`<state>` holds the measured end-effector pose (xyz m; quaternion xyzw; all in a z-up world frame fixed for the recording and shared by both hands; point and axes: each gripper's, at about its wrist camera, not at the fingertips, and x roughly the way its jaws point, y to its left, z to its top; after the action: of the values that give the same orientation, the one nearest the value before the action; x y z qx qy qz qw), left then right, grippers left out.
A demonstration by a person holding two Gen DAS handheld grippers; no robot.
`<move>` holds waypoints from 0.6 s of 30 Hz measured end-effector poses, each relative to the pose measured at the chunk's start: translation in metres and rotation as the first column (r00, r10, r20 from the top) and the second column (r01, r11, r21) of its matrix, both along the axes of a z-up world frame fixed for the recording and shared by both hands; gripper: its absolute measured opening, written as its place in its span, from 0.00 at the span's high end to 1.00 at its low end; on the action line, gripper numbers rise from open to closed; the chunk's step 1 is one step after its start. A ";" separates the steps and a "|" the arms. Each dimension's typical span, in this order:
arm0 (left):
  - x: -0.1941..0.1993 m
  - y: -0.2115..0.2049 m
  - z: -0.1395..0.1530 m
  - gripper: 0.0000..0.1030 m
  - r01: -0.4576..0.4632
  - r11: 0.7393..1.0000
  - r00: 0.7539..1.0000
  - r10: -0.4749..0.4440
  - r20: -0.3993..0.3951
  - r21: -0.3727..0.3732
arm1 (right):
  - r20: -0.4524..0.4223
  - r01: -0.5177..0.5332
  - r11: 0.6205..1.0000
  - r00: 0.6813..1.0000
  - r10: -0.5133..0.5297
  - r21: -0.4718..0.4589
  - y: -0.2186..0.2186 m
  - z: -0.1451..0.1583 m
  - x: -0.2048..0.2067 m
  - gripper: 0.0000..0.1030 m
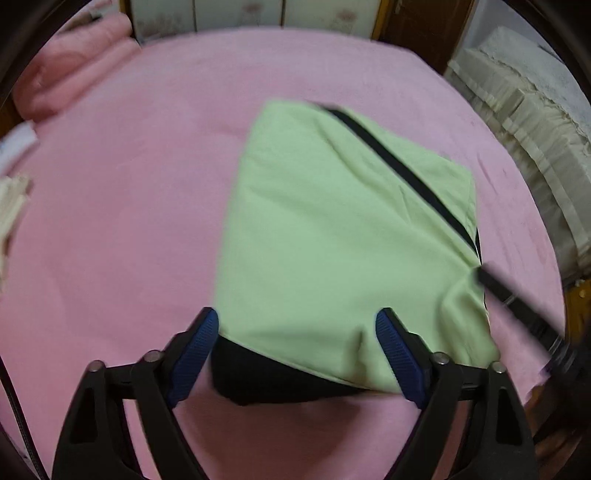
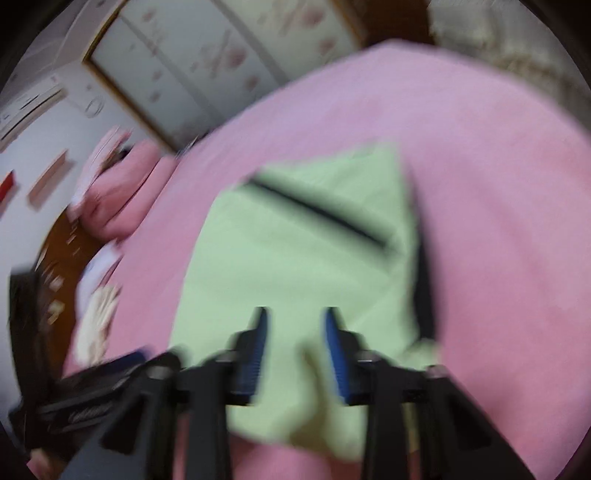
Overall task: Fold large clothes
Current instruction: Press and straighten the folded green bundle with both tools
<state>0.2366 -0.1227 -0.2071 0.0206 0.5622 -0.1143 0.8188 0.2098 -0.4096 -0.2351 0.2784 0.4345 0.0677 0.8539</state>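
Note:
A light green garment (image 1: pixel 332 221) with a black stripe and black lining lies folded on the pink bed (image 1: pixel 129 221). My left gripper (image 1: pixel 297 317) stands open over its near edge, one blue pad on each side of the cloth and neither pressing it. At the garment's right corner a dark blurred tool, my right gripper (image 1: pixel 478 271), has the cloth drawn up to its tip. The right wrist view is blurred: the green garment (image 2: pixel 295 258) bunches into a ridge between the blue pads of the right gripper (image 2: pixel 295 317), which is shut on it.
Pink pillows (image 1: pixel 66 70) are piled at the bed's far left corner. Cream lace-covered furniture (image 1: pixel 517 110) runs along the right side, and a pale wardrobe (image 1: pixel 240 14) stands behind. Some cream cloth (image 1: pixel 11 199) lies at the left edge.

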 end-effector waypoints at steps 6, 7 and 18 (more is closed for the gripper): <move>-0.008 -0.009 -0.037 0.78 0.090 0.968 0.995 -0.097 0.021 0.234 | -0.162 0.024 1.000 0.987 -0.022 0.011 -0.005 -0.053 -0.015 1.00; -0.009 -0.003 -0.039 0.87 0.091 0.967 0.995 -0.100 0.026 0.240 | -0.156 0.062 0.998 0.986 -0.063 -0.015 -0.010 -0.051 -0.022 1.00; 0.025 0.027 -0.023 0.93 0.042 0.999 0.998 -0.040 0.050 -0.033 | -0.030 0.050 0.988 0.998 -0.046 0.149 0.000 -0.023 0.009 1.00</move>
<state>0.2613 -0.0961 -0.2306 0.0209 0.5392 -0.1401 0.8302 0.2184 -0.4093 -0.2580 0.3529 0.4326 0.0756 0.8262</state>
